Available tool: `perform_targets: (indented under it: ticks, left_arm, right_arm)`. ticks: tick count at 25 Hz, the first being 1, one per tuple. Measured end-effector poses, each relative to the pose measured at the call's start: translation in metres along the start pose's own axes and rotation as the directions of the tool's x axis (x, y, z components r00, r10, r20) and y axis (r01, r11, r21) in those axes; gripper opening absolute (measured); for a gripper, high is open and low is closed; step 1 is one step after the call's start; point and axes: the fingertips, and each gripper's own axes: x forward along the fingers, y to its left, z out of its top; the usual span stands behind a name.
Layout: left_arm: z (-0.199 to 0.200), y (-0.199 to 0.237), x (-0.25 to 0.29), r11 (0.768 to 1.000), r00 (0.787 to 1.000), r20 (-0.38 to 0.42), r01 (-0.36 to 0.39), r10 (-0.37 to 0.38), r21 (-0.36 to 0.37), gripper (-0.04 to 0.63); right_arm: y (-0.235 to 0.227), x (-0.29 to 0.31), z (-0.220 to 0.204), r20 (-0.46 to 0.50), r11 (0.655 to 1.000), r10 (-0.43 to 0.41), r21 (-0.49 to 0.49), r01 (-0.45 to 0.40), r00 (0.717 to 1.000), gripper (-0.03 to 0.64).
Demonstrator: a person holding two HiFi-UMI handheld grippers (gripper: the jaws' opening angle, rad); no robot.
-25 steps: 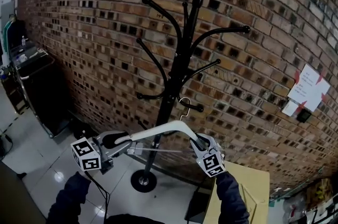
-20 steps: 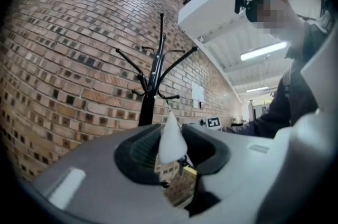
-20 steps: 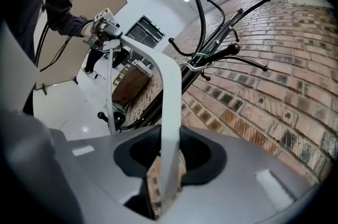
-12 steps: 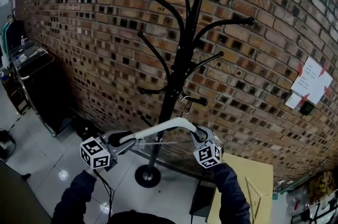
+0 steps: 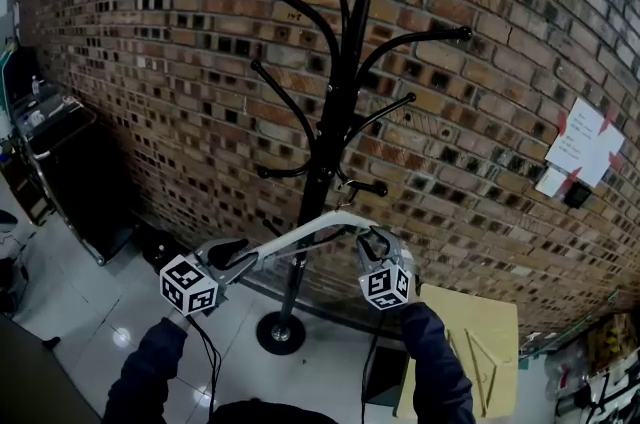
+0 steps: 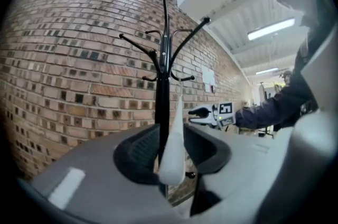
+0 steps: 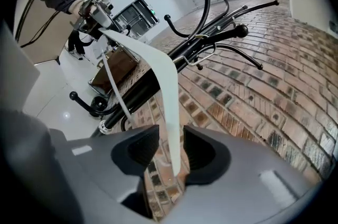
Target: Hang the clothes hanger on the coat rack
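Note:
A white clothes hanger (image 5: 300, 237) spans between my two grippers in front of the black coat rack (image 5: 335, 112). Its wire hook (image 5: 346, 182) sits over a short lower peg (image 5: 368, 187) of the rack. My left gripper (image 5: 240, 254) has the hanger's left end (image 6: 173, 149) between its jaws, which are opening, with a gap showing beside it. My right gripper (image 5: 372, 242) is also opening, and the hanger's right arm (image 7: 168, 112) stands loose between its pads. In the right gripper view the hook (image 7: 199, 56) curls round the peg (image 7: 240, 31).
A brick wall (image 5: 180, 62) stands right behind the rack. The rack's round base (image 5: 280, 334) rests on a glossy tiled floor. A black cart (image 5: 60, 152) is at the left, a tan box (image 5: 470, 342) at the lower right, and a paper sheet (image 5: 585, 147) on the wall.
Both grippers and the hanger have come down a little. The hook has settled onto the lower peg, and both pairs of jaws have spread wider.

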Motion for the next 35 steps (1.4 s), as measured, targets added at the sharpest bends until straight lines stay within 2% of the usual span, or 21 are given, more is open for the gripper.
perform_targets:
  ticks: [3,5,8,10,12,14,15,18,20,22,24,26,32,35]
  left_arm:
    - [0.006,0.009,-0.004,0.998,0.999,0.008,-0.047,0.047,0.031,0.155]
    - [0.006,0.008,-0.008,0.998,0.999,0.002,-0.048,0.048,0.042,0.155]
    - [0.001,-0.007,-0.017,0.998,0.999,0.006,-0.037,0.037,0.046,0.149]
    - [-0.005,-0.027,-0.028,1.0,0.999,0.04,-0.03,0.03,0.003,0.096]
    - [-0.02,-0.054,-0.04,0.997,0.997,0.073,-0.018,0.023,-0.07,0.082]
    - [-0.049,-0.084,-0.051,0.994,0.998,0.066,-0.01,0.017,-0.105,0.078]
    - [-0.066,-0.1,-0.057,0.994,0.999,0.048,-0.011,0.016,-0.106,0.073]
    - [-0.117,-0.135,-0.075,0.995,0.999,-0.048,-0.022,0.017,-0.094,0.044]
    - [-0.14,-0.152,-0.082,0.991,0.994,-0.109,-0.011,-0.004,-0.136,0.037]
    - [-0.153,-0.166,-0.082,0.98,0.99,-0.137,0.016,-0.044,-0.197,0.032]
    - [-0.158,-0.177,-0.077,0.974,0.984,-0.156,0.044,-0.08,-0.221,0.032]
    - [-0.157,-0.189,-0.069,0.976,0.978,-0.171,0.085,-0.12,-0.201,0.032]
    - [-0.142,-0.217,-0.058,0.972,0.968,-0.145,0.183,-0.204,-0.149,0.032]
    - [-0.143,-0.228,-0.066,0.969,0.963,-0.15,0.202,-0.222,-0.141,0.032]
  right_arm:
    - [-0.004,-0.006,0.002,0.005,1.0,-0.021,0.014,0.021,1.0,0.15]
    - [-0.004,-0.016,0.006,0.019,0.999,-0.035,0.041,0.034,0.999,0.147]
    - [-0.005,-0.046,0.023,0.074,0.981,-0.085,0.179,0.07,0.994,0.107]
    - [0.0,-0.078,0.037,0.128,0.937,-0.134,0.341,0.083,0.983,0.072]
    - [0.015,-0.113,0.048,0.171,0.872,-0.157,0.486,0.055,0.973,0.067]
    - [0.043,-0.145,0.055,0.204,0.819,-0.137,0.574,-0.005,0.969,0.066]
    - [0.061,-0.16,0.055,0.206,0.803,-0.112,0.596,-0.034,0.972,0.062]
    - [0.119,-0.199,0.046,0.166,0.763,-0.023,0.64,-0.09,0.986,0.06]
    - [0.155,-0.221,0.038,0.123,0.748,0.03,0.655,-0.104,0.992,0.052]
    - [0.179,-0.233,0.033,0.08,0.754,0.066,0.649,-0.103,0.995,0.044]
    - [0.191,-0.236,0.036,0.07,0.749,0.085,0.653,-0.11,0.994,0.041]
    - [0.195,-0.235,0.043,0.079,0.74,0.093,0.661,-0.122,0.992,0.034]
    - [0.203,-0.245,0.052,0.064,0.704,0.106,0.7,-0.12,0.992,0.025]
    - [0.211,-0.254,0.053,0.039,0.685,0.11,0.721,-0.104,0.993,0.025]
